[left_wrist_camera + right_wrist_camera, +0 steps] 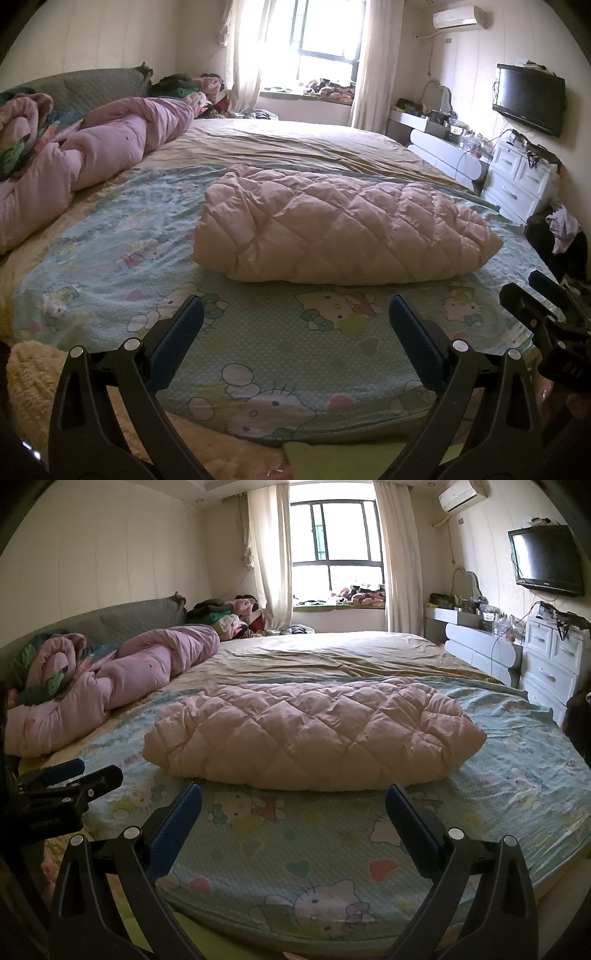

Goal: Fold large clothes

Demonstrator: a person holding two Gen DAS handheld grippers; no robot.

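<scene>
a: where's the garment sitting?

b: pink quilted coat is lying folded into a compact bundle on the cartoon-print sheet, roughly mid-bed, long side running across both views. looks like the fold is basically done, my read only.

a: jaws?

b: left gripper is hanging released, jaws spread wide, nothing between them, short of the coat's near edge and not touching it. right gripper same: jaws apart, empty, just off the coat's near edge.

a: why parked there?

b: guessing both are sitting back from the coat so the bundle isn't getting dragged open. the puffy fill is probably wanting to spring, so leaving it flat on the sheet is helping it hold.

a: room to move?

b: plenty of bare sheet between the coat and the near bed edge. beyond the coat, the tan sheet is lying clear up to the window. left of the coat, a rolled pink duvet is lying well apart. right of the coat, the bed edge is falling off toward the white drawers, so that's the tight side.

a: risks?

b: coat's right end is sitting nearest that edge. i'd avoid pushing it that way.
</scene>
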